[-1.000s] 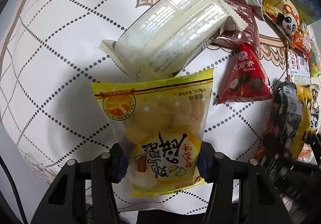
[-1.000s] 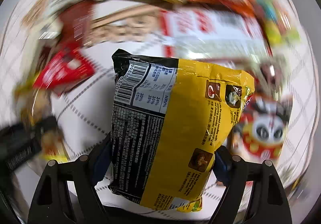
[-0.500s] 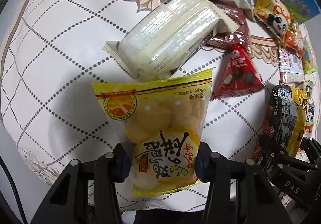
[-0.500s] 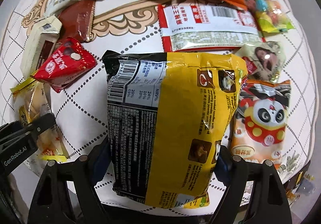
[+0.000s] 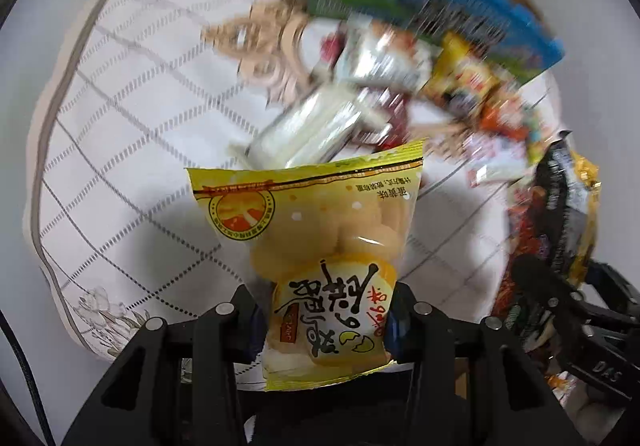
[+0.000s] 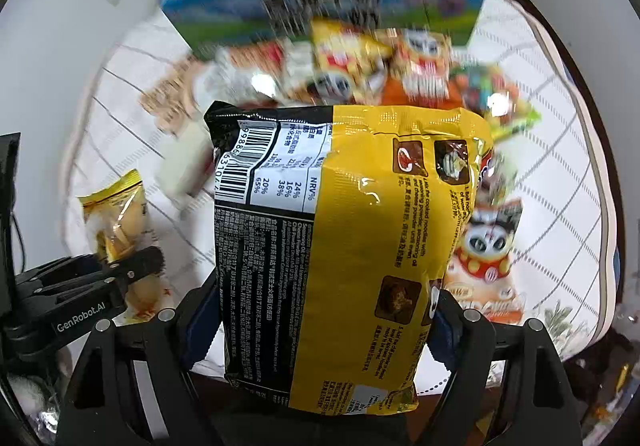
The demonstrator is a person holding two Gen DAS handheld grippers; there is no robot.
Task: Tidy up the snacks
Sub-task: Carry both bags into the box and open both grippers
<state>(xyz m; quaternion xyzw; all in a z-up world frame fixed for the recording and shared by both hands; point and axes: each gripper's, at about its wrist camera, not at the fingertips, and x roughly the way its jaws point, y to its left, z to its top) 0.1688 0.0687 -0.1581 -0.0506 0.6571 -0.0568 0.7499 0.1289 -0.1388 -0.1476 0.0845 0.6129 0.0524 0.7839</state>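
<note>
Left side first: the left gripper [image 5: 326,320] has its jaws clamped on the lower end of a yellow egg-yolk pastry packet [image 5: 316,246], held clear above the worktop [image 5: 132,134], which wears a white cloth with a dotted diamond grid. The packet's red and black Chinese lettering faces the camera upside down, an orange round emblem sits near its top seam, and pale round pastries show through the clear film. From the right wrist view the same packet [image 6: 118,222] appears at the left edge, gripped by a black finger printed "GenRobot.AI".

Middle ground: a blurred heap of loose snacks lies on the cloth, among them a cream-white wrapper [image 5: 316,134] and panda-printed yellow bags [image 6: 348,62]. Behind them stands a cardboard box [image 6: 324,2] with a blue-and-green printed front; its writing is too smeared to read and its contents cannot be seen.

Over to the right: the right gripper [image 6: 320,326] has its jaws closed on both sides of a black-and-yellow instant noodle bag [image 6: 352,246], lifted off the cloth. Its back faces us with a barcode, an "NRV%" table and English cooking steps. Another panda snack bag [image 6: 488,258] lies just beside it.
</note>
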